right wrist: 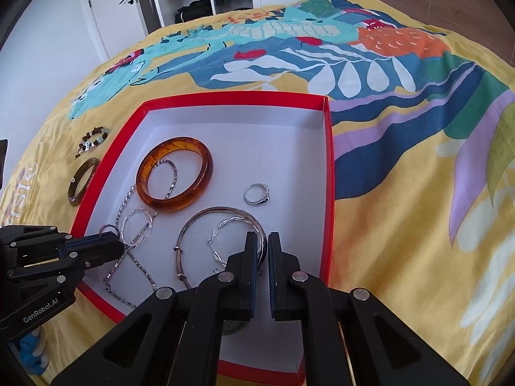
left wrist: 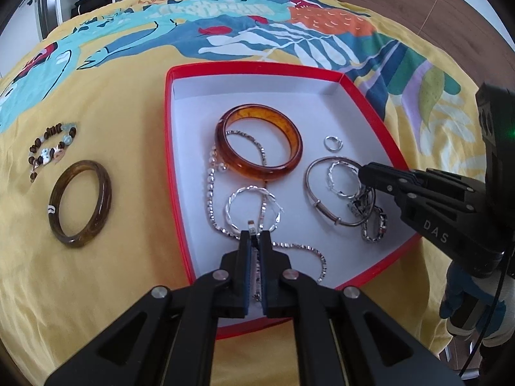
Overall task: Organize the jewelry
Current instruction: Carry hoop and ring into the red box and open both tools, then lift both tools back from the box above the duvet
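yellow patterned bed cover [left wrist: 135, 103], wardrobe shelves behind. held a red-rimmed box [left wrist: 254, 71] with amber bangle [left wrist: 259, 143], small ring [left wrist: 333, 143], silver chain [left wrist: 210, 199] and hoops. left hand-held gripper [left wrist: 256, 233] clamped on a chain piece; right hand-held gripper [right wrist: 266, 239] pinched thin silver bangle [right wrist: 193, 225]. outside, left of box: dark bangle [left wrist: 80, 202], beaded bracelet [left wrist: 51, 148].

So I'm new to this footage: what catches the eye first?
The red box lying open on the bright printed bedspread, with an amber bangle and silver jewelry inside. Both grippers reach into it, while a dark bangle lies outside to its left.
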The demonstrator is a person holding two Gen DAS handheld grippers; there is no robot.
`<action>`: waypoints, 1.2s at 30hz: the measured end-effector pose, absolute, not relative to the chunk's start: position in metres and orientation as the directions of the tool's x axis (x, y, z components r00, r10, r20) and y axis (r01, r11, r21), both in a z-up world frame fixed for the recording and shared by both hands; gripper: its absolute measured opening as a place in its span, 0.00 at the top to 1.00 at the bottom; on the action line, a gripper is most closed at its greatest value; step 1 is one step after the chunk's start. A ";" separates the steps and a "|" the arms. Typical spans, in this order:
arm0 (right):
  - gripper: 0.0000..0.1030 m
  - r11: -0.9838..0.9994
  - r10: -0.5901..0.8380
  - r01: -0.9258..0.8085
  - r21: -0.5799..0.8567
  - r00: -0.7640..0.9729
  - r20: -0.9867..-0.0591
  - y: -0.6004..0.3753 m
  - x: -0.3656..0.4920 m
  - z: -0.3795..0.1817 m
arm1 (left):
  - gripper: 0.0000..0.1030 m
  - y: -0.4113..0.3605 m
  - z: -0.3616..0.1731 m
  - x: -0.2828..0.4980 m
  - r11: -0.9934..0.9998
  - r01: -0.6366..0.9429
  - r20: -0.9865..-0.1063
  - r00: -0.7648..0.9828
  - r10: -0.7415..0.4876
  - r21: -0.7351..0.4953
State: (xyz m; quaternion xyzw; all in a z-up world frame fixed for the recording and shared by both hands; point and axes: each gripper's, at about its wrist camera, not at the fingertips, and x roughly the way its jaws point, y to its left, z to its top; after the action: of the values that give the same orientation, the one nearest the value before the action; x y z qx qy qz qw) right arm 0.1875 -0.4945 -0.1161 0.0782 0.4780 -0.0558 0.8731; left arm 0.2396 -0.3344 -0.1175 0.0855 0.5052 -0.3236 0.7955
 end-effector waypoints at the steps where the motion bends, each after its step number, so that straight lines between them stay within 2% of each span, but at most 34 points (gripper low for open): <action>1: 0.93 0.982 -0.023 0.171 0.082 0.537 -0.843 -0.494 0.186 -0.116 | 0.95 -0.334 -0.117 0.239 0.776 0.602 -0.860 0.279 -0.427 -0.190; 4: 0.89 0.982 -0.027 0.173 0.080 0.544 -0.839 -0.492 0.182 -0.112 | 0.95 -0.333 -0.115 0.237 0.781 0.594 -0.862 0.279 -0.422 -0.191; 6: 0.84 0.981 -0.033 0.178 0.079 0.549 -0.835 -0.491 0.179 -0.108 | 0.88 -0.333 -0.112 0.236 0.785 0.590 -0.864 0.279 -0.420 -0.191; 8: 0.81 0.981 -0.035 0.177 0.079 0.562 -0.827 -0.490 0.176 -0.101 | 0.73 -0.331 -0.107 0.234 0.787 0.588 -0.858 0.290 -0.424 -0.190; 11: 0.73 0.982 -0.041 0.175 0.076 0.583 -0.811 -0.488 0.170 -0.088 | 0.72 -0.330 -0.098 0.230 0.784 0.591 -0.851 0.299 -0.431 -0.190; 20: 0.69 0.983 -0.052 0.167 0.074 0.643 -0.764 -0.475 0.151 -0.044 | 0.72 -0.306 -0.056 0.209 0.801 0.574 -0.822 0.366 -0.437 -0.170; 31: 0.60 0.986 -0.030 0.138 0.094 0.700 -0.714 -0.436 0.107 0.008 | 0.72 -0.238 0.002 0.165 0.880 0.466 -0.773 0.522 -0.360 -0.095; 36: 0.57 0.985 -0.009 0.126 0.116 0.714 -0.700 -0.415 0.084 0.023 | 0.64 -0.203 0.027 0.139 0.917 0.394 -0.740 0.601 -0.302 -0.055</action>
State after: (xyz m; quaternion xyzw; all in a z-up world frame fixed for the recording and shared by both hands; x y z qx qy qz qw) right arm 0.0837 -0.4152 0.0227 0.0777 0.3763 -0.0367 0.9225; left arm 0.1389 -0.2027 0.0270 0.0572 0.4017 -0.1949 0.8930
